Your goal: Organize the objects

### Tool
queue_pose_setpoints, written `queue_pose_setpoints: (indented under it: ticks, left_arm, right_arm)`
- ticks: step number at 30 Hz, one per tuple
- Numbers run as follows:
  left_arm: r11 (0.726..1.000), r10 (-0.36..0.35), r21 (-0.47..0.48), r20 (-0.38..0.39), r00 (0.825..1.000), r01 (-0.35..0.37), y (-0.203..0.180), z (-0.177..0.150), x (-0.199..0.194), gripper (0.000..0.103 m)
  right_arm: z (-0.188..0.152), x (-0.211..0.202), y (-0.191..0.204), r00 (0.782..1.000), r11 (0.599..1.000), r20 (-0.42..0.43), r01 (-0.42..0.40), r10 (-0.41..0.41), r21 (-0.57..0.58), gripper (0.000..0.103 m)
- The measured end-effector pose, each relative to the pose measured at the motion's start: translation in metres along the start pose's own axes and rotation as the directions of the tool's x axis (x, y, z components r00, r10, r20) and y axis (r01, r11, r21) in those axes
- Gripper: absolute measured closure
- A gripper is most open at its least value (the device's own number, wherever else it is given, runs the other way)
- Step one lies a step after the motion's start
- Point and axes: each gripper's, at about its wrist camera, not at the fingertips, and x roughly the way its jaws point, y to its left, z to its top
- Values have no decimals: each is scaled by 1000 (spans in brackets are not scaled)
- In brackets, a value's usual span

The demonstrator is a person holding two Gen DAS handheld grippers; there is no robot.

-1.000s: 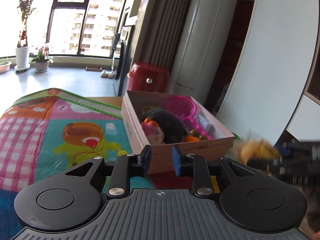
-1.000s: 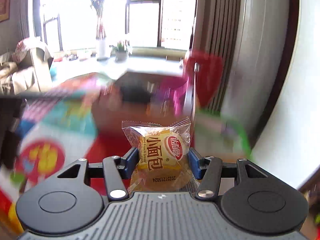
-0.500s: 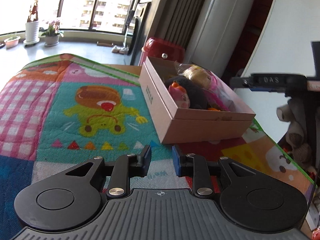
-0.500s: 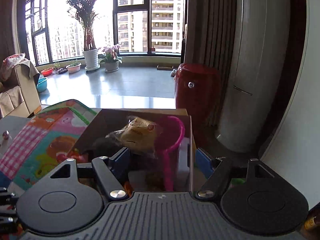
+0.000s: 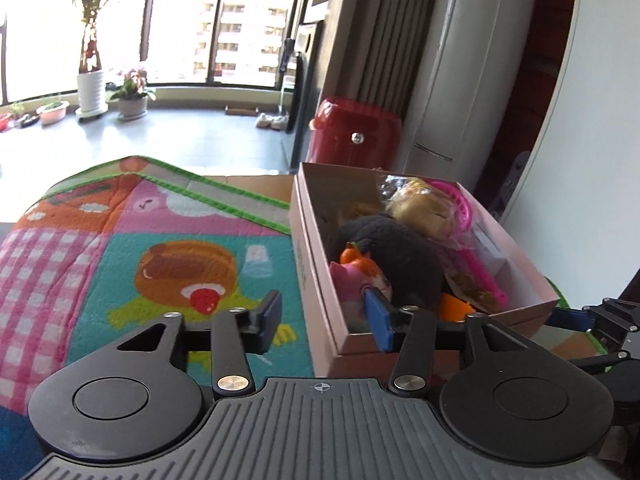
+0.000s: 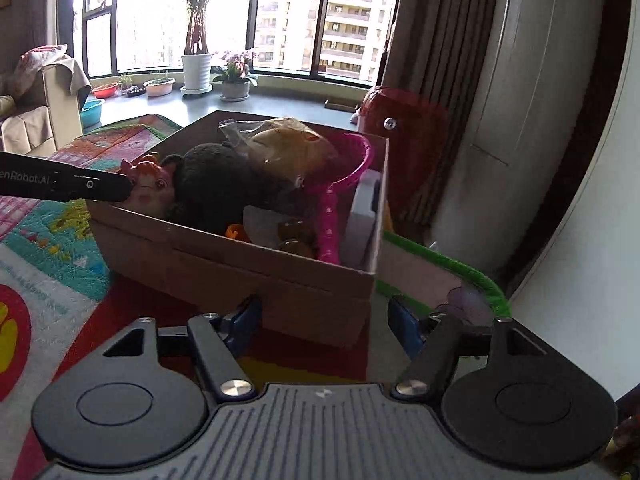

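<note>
Left wrist: tongs (image 5: 326, 320) wide, straddling box (image 5: 320, 280) wall, likely to steady it; right tongs (image 6: 326, 320) wide, empty, bread (image 6: 288, 144) inside.

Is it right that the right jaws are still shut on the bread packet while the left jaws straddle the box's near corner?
Not quite: the right gripper is open and empty in the right wrist view; the bread packet lies in the box. The left gripper does straddle the corner.
</note>
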Motion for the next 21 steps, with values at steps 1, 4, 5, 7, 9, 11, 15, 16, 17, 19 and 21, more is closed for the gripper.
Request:
queue_pose_setpoints:
  ticks: [1, 4, 5, 7, 9, 11, 15, 16, 17, 19, 21]
  left_arm:
    - [1000, 13, 1, 6, 1000, -13, 4, 0, 0, 35]
    - [996, 91, -26, 39, 995, -90, 24, 0, -5, 32]
    - [994, 99, -42, 47, 994, -97, 34, 1, -6, 28]
    - [989, 129, -75, 60, 990, -124, 53, 1, -7, 20]
    - [981, 174, -101, 67, 982, -167, 70, 2, -7, 5]
    - [978, 173, -133, 61, 983, -164, 82, 3, -6, 1]
    - [977, 172, -138, 65, 983, -162, 85, 3, -12, 2]
    - [977, 170, -142, 70, 983, -159, 84, 3, -15, 3]
    - [976, 174, -145, 76, 982, -162, 82, 2, -20, 3]
    - [977, 180, -133, 92, 979, -167, 75, -3, -35, 3]
    - [981, 171, -114, 101, 980, -159, 67, -13, -52, 3]
  right_arm:
    - [1, 3, 3, 1000, 1000, 0, -10, 10, 4, 31]
    - [9, 14, 21, 1000, 1000, 4, 0, 0, -23, 30]
    - [13, 18, 26, 1000, 999, 6, -7, 7, -32, 30]
    - [22, 28, 39, 1000, 999, 6, -25, 25, -48, 30]
    - [30, 37, 52, 999, 997, 13, -29, 30, -72, 30]
    - [34, 44, 64, 1000, 995, 28, -4, 7, -96, 30]
    - [35, 42, 70, 1000, 998, 17, 9, -8, -60, 27]
    - [33, 39, 68, 1000, 1000, 11, 5, -5, -30, 20]
    - [31, 35, 68, 1000, 1000, 7, 1, -1, 0, 8]
    - [23, 21, 67, 1000, 998, 12, 1, -2, 61, 0]
    - [12, 8, 68, 1000, 996, 1, -12, 12, 83, 0]
